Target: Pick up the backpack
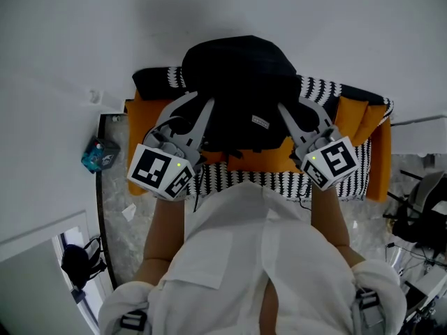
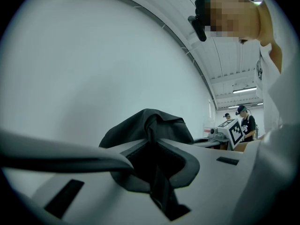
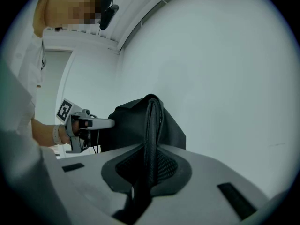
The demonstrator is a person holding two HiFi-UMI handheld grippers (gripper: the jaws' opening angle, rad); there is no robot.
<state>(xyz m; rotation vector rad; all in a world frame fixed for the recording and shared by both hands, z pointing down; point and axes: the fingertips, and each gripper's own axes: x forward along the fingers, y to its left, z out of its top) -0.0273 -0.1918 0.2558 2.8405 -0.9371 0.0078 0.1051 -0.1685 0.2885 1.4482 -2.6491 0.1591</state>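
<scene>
The black backpack (image 1: 241,82) hangs in front of me, above an orange seat, held between both grippers. My left gripper (image 1: 207,110) is shut on a black strap at the bag's left side. In the left gripper view the jaws (image 2: 152,146) pinch that dark strap, and the bag's body (image 2: 140,128) bulges beyond them. My right gripper (image 1: 285,112) is shut on the padded shoulder strap (image 3: 152,121) at the bag's right side; in the right gripper view the strap runs upright between the closed jaws (image 3: 151,158). Both grippers point roughly level toward the wall.
Under the bag stands an orange couch (image 1: 363,128) with a black-and-white patterned throw (image 1: 279,181). A white wall rises right behind it. A teal object (image 1: 98,153) lies on the floor at left and a dark bag (image 1: 75,264) lower left. Other people (image 2: 246,123) stand far off.
</scene>
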